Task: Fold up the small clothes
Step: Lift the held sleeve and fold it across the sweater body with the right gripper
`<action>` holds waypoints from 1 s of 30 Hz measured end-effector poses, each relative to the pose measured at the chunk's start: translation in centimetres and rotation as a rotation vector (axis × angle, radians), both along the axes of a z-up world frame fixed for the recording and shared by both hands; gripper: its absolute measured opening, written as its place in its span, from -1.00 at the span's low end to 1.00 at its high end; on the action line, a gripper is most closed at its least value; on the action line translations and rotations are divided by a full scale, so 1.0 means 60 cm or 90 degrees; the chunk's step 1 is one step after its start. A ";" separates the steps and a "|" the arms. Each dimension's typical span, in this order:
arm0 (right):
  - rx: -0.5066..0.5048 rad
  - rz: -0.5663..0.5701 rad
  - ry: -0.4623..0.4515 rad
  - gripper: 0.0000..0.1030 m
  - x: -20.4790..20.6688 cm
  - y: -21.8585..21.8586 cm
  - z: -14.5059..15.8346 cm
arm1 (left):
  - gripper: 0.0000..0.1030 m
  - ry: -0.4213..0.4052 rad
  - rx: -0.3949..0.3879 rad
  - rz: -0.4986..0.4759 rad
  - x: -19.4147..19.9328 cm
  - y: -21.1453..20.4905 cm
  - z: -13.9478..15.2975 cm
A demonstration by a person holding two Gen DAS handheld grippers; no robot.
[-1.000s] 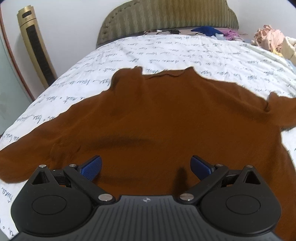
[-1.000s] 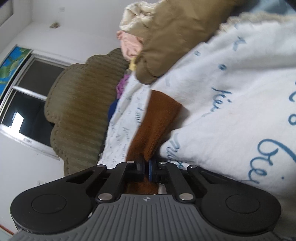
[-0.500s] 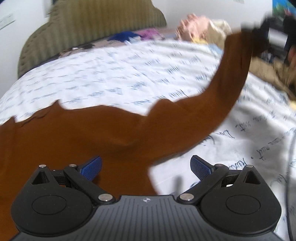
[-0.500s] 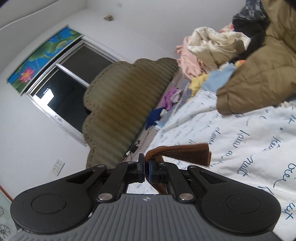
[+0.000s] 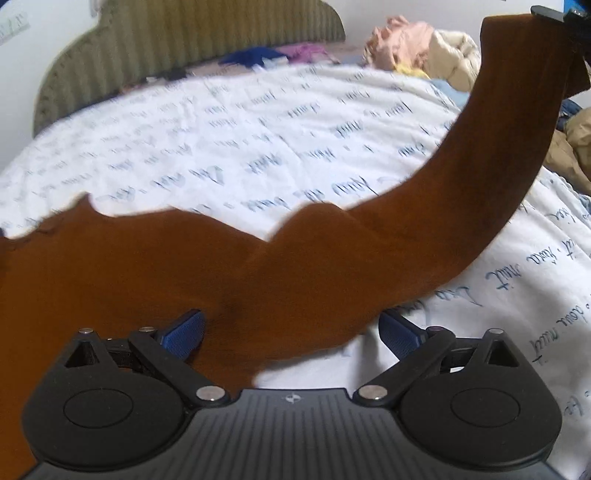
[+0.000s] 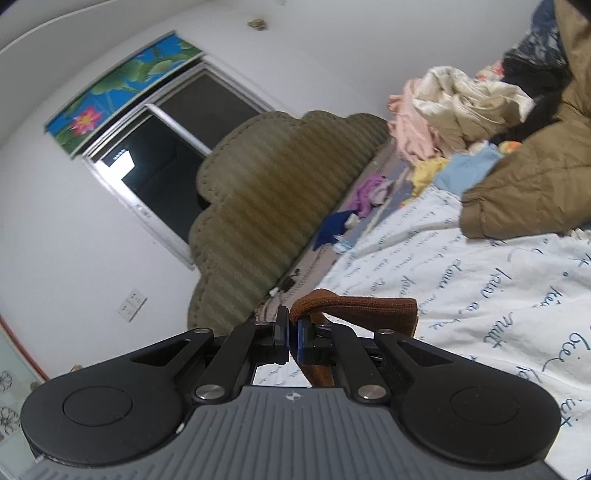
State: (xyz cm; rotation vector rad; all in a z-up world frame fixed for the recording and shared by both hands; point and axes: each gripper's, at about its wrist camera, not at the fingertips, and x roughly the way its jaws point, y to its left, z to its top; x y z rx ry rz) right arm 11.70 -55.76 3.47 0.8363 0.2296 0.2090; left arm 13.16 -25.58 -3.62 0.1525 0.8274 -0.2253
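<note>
A brown long-sleeved top point(image 5: 147, 280) lies flat on the bed. Its right sleeve point(image 5: 517, 129) rises in an arc to the upper right, where my right gripper point(image 5: 565, 18) holds the end. In the right wrist view that gripper point(image 6: 293, 332) is shut on the ribbed cuff point(image 6: 369, 310), which folds over its tip above the sheet. My left gripper point(image 5: 291, 325) sits low over the spot where the sleeve joins the body. Its jaws are closing, with the brown fabric's lower edge between the blue pads point(image 5: 184, 328), which do not press on it.
The bed sheet point(image 5: 258, 129) is white with blue script. An olive headboard point(image 5: 184, 44) stands behind, with small clothes along it. A pile of pale clothes point(image 5: 417, 40) and a tan jacket point(image 6: 535, 177) crowd the right side. A window point(image 6: 166, 155) is in the wall.
My left gripper slid right from the top's middle to the sleeve's base, its jaws slightly narrower. My right gripper lifted the cuff off the bed and rolled, raising the sleeve.
</note>
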 end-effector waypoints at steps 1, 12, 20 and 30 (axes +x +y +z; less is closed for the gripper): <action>0.002 0.007 -0.006 -0.85 -0.003 0.006 0.006 | 0.33 -0.001 0.002 0.004 0.000 0.010 0.003; -0.075 0.126 -0.058 -0.85 -0.025 0.189 0.079 | 0.37 -0.018 -0.027 0.095 -0.049 0.209 0.050; -0.219 0.222 -0.043 -0.84 -0.015 0.453 0.082 | 0.37 -0.031 0.037 0.259 -0.089 0.458 0.058; -0.552 0.342 0.081 -0.04 0.014 0.870 -0.046 | 0.37 -0.006 -0.007 0.359 -0.129 0.644 0.036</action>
